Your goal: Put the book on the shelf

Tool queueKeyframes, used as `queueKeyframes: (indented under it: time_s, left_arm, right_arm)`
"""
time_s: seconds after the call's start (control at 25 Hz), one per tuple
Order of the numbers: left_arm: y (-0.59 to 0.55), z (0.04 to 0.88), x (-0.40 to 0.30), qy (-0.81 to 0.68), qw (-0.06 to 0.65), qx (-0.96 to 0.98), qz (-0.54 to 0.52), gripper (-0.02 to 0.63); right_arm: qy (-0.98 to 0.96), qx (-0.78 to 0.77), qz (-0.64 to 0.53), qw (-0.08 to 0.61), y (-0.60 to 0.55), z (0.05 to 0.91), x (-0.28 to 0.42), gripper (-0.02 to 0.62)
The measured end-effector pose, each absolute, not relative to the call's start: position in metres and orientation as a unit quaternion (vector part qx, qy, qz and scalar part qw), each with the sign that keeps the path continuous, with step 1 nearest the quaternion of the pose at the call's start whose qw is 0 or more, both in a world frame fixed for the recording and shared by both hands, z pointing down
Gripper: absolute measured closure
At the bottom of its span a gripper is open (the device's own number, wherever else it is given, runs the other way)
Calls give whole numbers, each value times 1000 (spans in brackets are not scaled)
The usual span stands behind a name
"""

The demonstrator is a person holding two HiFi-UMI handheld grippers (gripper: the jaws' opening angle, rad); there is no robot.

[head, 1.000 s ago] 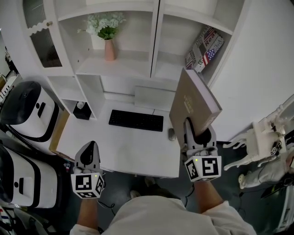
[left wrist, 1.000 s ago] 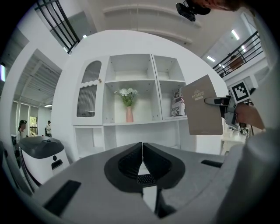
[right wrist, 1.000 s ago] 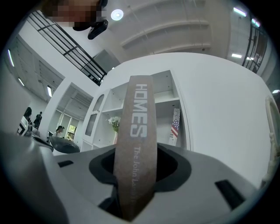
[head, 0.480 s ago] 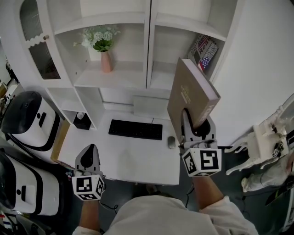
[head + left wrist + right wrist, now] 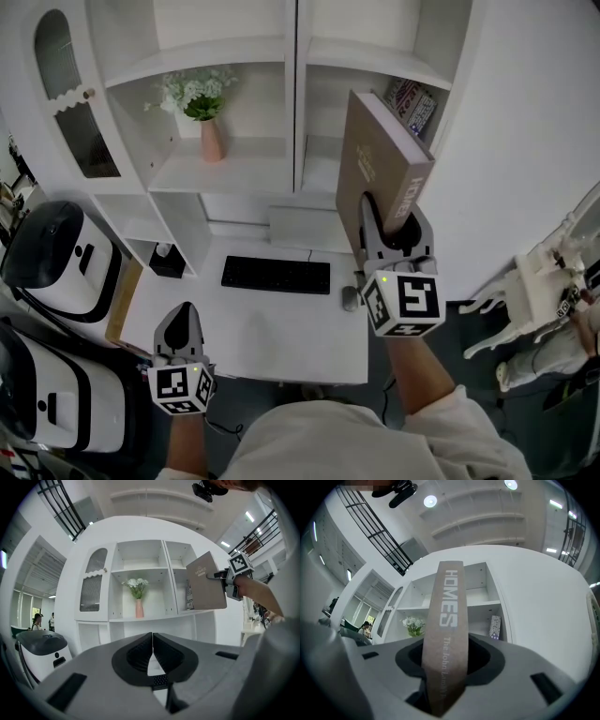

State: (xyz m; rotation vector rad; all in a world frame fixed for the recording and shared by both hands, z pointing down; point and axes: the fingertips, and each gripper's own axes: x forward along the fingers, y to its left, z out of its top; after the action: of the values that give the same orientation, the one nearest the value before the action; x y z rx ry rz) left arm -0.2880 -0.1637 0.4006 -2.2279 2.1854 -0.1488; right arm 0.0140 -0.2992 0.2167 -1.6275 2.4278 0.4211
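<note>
A large taupe hardcover book [image 5: 377,169] stands upright in my right gripper [image 5: 389,225], which is shut on its lower end; its spine [image 5: 445,634] runs up between the jaws in the right gripper view. The book is raised in front of the right-hand compartment of the white shelf [image 5: 319,173], where a flag-patterned book [image 5: 412,101] leans at the back. From the left gripper view, the held book [image 5: 205,582] shows before that compartment. My left gripper [image 5: 178,330] hangs low over the desk's front left, shut with nothing in it.
A pink vase with flowers [image 5: 208,122] stands in the left shelf compartment. A black keyboard [image 5: 276,275] and a mouse [image 5: 351,299] lie on the white desk [image 5: 262,333]. White machines [image 5: 56,258] stand at the left, a white chair [image 5: 553,272] at the right.
My right gripper has lifted the book up and forward toward the right shelf compartment, turning it more upright. The left gripper has stayed low by the desk's front.
</note>
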Motion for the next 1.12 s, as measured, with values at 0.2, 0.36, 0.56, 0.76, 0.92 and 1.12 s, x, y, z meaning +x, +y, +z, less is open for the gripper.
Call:
queueKeyframes:
  time_s: [0.2, 0.36, 0.56, 0.76, 0.92, 1.12]
  left_arm:
    - [-168, 402, -291, 699, 6, -713, -46, 601]
    - [-170, 403, -295, 700, 7, -713, -45, 600]
    - [-170, 404, -301, 703, 4, -710, -44, 600]
    - [-170, 407, -308, 707, 1, -706, -45, 600]
    - [-171, 410, -314, 708, -4, -705, -44, 600]
    - [-172, 414, -321, 711, -9, -701, -45, 600]
  right_arm:
    - [812, -559, 144, 90, -313, 209, 9, 416]
    - [808, -567, 137, 86, -325, 208, 6, 416]
    - [802, -577, 129, 79, -341, 210, 1, 416]
    - [795, -589, 123, 76, -359, 211, -3, 416]
    - [789, -599, 119, 72, -373, 210, -8, 416]
    - [777, -615, 117, 72, -388, 210, -14, 415]
